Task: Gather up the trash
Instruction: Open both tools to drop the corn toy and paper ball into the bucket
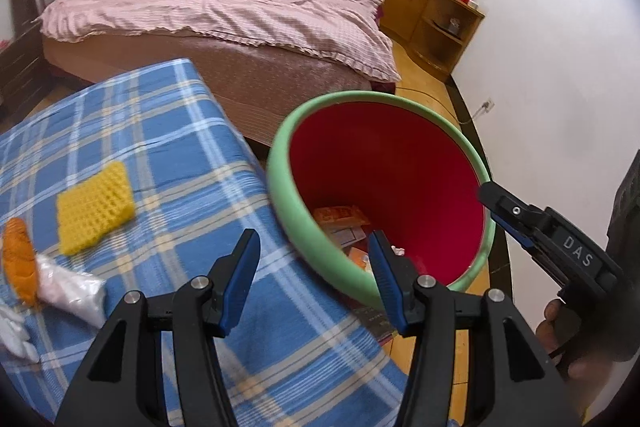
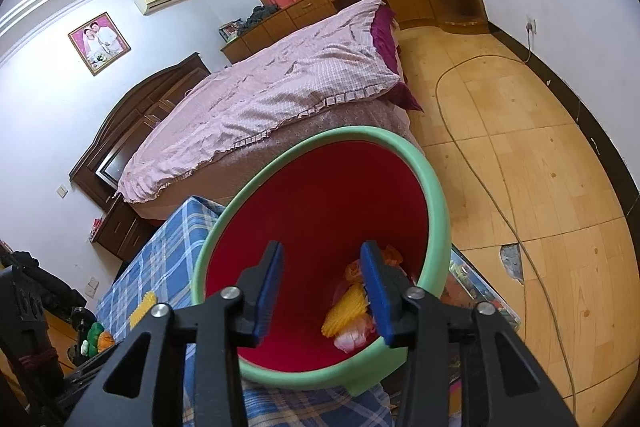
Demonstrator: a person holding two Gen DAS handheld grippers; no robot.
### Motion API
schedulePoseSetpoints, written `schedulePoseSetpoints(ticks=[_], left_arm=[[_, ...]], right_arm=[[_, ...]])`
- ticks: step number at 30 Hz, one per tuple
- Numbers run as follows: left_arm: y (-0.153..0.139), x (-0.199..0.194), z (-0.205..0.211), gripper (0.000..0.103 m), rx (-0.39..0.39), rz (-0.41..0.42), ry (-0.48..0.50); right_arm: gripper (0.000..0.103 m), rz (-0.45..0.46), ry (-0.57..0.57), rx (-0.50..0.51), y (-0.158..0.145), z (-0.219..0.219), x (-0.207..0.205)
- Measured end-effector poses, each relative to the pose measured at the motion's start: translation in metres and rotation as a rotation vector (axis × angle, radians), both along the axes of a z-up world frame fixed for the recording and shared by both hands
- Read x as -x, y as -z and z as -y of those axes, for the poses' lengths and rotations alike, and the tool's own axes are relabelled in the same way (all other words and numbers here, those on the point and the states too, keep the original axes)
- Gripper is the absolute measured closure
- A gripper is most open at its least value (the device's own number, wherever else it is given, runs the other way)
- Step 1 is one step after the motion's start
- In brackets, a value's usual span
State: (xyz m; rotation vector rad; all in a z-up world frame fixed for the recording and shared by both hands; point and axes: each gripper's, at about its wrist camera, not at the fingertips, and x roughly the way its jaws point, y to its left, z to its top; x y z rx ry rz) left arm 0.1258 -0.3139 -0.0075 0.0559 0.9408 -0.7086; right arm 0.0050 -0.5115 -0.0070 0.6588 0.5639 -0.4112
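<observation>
Both hand-held grippers, left (image 1: 314,281) and right (image 2: 322,291), open, empty. Yellow sponge (image 1: 94,213) on tabletop (image 1: 168,131): light, soft; best pinched across edges.

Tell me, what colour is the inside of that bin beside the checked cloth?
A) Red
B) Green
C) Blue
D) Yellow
A: the bin has a pale green rim, but its inner wall is red in both views, with some trash lying at the bottom.
</observation>
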Motion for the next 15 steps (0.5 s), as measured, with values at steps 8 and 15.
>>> schedulePoseSetpoints(ticks=[8,15], left_arm=[[-0.013,0.005,-0.037,0.047,0.01,0.016,-0.081],[-0.027,0.009,-0.076,0.047,0.011,0.042,-0.164]], right_arm=[[0.052,0.009,-0.031,0.001,-0.012,-0.019,0.003],[0.049,0.024,-0.094,0.018,-0.025,-0.044,0.0]])
